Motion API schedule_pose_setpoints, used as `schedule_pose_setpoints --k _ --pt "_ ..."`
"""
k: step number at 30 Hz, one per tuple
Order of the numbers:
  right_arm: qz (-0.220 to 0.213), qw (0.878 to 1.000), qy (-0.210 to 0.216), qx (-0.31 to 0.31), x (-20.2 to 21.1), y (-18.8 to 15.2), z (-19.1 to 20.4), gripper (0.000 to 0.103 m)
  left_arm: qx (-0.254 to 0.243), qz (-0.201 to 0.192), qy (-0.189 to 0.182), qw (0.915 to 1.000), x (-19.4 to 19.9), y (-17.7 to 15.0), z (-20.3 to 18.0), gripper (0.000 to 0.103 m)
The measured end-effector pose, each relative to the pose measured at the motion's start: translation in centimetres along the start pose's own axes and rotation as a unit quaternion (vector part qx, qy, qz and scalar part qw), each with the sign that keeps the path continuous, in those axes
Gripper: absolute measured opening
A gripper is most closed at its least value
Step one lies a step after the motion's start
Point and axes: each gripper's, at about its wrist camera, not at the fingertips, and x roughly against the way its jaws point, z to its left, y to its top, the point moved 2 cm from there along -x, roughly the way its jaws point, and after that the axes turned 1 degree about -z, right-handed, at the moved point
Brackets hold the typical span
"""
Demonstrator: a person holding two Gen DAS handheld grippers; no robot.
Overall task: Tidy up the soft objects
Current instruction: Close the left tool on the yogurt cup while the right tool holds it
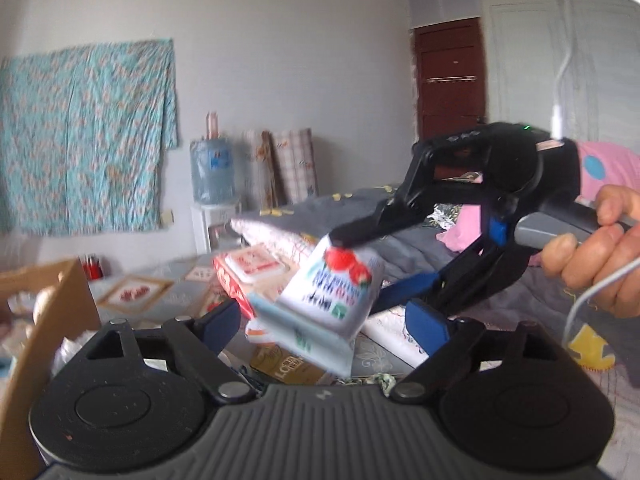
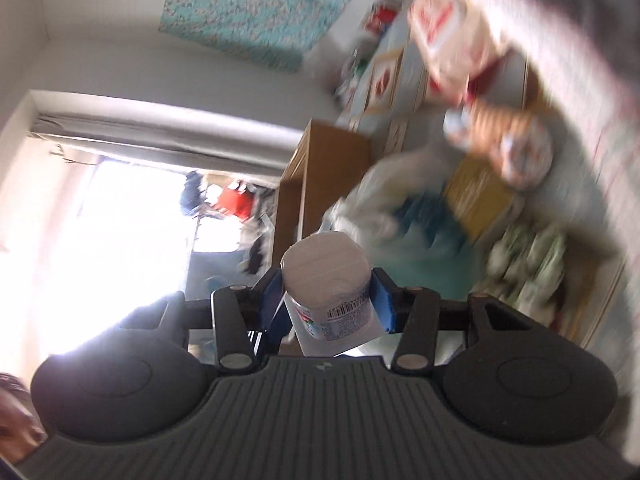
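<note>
A soft white tissue pack (image 1: 332, 296) with red strawberries printed on it hangs tilted in the air. My right gripper (image 1: 360, 270) reaches in from the right, held by a hand (image 1: 600, 248), and is shut on that pack. In the right wrist view the blue pads (image 2: 382, 300) press both sides of the pack (image 2: 324, 280). My left gripper (image 1: 324, 326) stands wide open just below. The pack hangs between its fingers (image 1: 222, 324), and neither one touches it.
An open cardboard box (image 1: 48, 320) stands at the left. A red and white box (image 1: 240, 280) and a gold carton (image 1: 288, 364) lie on the patterned bed cover beneath. Grey and pink bedding (image 1: 460, 236) is piled behind. The right wrist view is blurred: box (image 2: 320, 168), heaped packs.
</note>
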Motion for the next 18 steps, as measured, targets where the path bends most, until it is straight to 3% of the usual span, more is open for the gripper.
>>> schedule_pose_setpoints --k 2,6,10,14,18 --pt "0.012 1.0 0.015 -0.02 -0.7 -0.5 -0.6 0.047 -0.005 -0.001 -0.001 1.0 0.5 -0.3 0.1 0.088" --pt "0.024 0.998 0.034 -0.048 -1.6 -1.1 -1.7 0.047 0.01 0.003 0.011 0.9999 0.9 -0.9 1.1 0.07" --pt "0.033 0.996 0.036 -0.071 -2.5 -0.6 -2.9 0.047 0.03 0.014 0.003 0.9994 0.8 -1.3 2.2 0.067" --pt "0.03 0.995 0.015 -0.095 -3.2 0.2 -4.5 0.05 0.034 0.053 0.014 0.9979 -0.6 -1.5 2.4 0.064" --pt "0.009 0.995 -0.041 -0.092 -3.3 1.0 -5.7 0.058 0.025 0.114 0.022 0.9929 -3.0 -2.1 2.3 0.063"
